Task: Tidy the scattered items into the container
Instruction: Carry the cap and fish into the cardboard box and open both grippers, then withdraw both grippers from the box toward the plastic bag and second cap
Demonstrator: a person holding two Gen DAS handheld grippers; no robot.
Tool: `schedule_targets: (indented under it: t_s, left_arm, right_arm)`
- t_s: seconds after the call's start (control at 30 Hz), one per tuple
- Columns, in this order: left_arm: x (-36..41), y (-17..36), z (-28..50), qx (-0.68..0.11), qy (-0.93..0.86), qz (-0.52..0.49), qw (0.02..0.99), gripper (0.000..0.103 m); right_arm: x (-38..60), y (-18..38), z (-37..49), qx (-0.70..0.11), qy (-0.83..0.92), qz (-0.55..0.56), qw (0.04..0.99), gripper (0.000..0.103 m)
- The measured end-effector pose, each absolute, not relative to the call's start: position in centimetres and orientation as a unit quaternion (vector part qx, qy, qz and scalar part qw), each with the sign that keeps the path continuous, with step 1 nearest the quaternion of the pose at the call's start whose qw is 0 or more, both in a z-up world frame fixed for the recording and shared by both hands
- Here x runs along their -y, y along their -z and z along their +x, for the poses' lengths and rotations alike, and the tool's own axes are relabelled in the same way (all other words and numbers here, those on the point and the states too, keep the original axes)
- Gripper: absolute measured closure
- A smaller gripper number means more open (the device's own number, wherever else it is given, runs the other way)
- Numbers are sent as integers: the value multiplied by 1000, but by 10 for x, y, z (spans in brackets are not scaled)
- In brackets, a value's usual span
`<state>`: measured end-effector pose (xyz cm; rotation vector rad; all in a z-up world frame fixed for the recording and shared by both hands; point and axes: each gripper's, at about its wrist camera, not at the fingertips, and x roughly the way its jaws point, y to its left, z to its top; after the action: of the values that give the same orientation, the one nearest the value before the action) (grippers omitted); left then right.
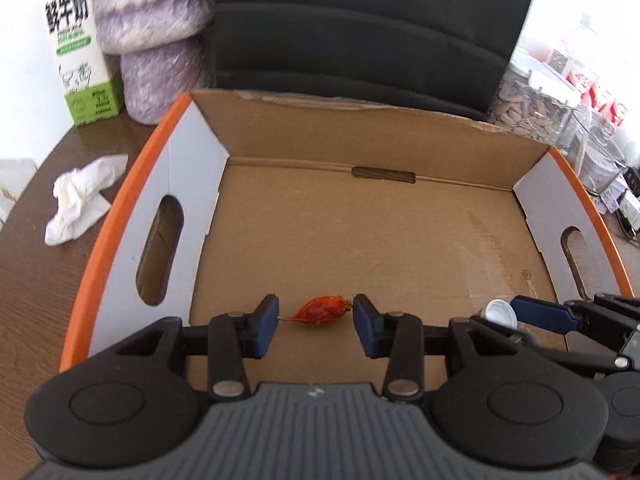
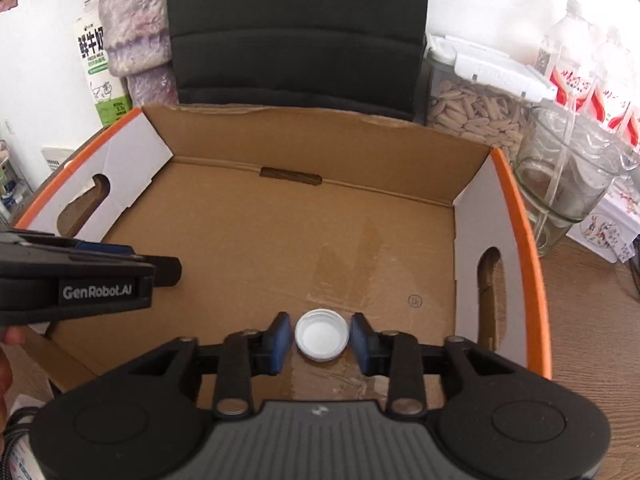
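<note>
The left tool (image 1: 316, 314) pinches a light, brittle dried red husk (image 1: 320, 310) by its ends over the cardboard box (image 1: 360, 240), while the right tool (image 2: 320, 336), jaws parted, flanks a rigid, slippery white bottle cap (image 2: 321, 335), best gripped across its rim.

Left gripper (image 1: 316, 320): tilted steeply downward, blue pads (image 1: 267, 320) parted, each end just touching what lay between.
Right gripper (image 2: 321, 338): same downward tilt, alongside, pads parted with slight gaps.
</note>
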<state>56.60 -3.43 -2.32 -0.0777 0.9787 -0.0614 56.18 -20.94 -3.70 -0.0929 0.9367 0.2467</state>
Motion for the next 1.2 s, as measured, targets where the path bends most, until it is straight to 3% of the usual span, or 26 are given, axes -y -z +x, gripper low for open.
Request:
schedule_targets:
  t_s: [0.03, 0.1, 0.17, 0.27, 0.57, 0.83, 1.2]
  left_arm:
    - [33, 22, 566, -469, 31, -45, 881, 61]
    - [33, 18, 565, -463, 29, -42, 885, 49]
    - [34, 11, 561, -451, 23, -32, 892, 15]
    - [34, -3, 551, -419, 30, -31, 907, 0]
    - [23, -42, 493, -351, 41, -39, 935, 0]
    - [10, -87, 353, -233, 57, -1, 971, 0]
    - [14, -62, 165, -225, 51, -2, 973, 0]
  right_arm:
    - [209, 38, 562, -452, -122, -41, 883, 51]
    - [207, 38, 561, -452, -125, -46, 882, 44]
    - [204, 35, 557, -449, -123, -56, 883, 26]
    - [205, 27, 550, -438, -132, -50, 888, 4]
    - [220, -7, 505, -379, -126, -32, 916, 2]
    - [248, -56, 372, -284, -145, -29, 947, 0]
    - [273, -42, 184, -261, -160, -13, 952, 0]
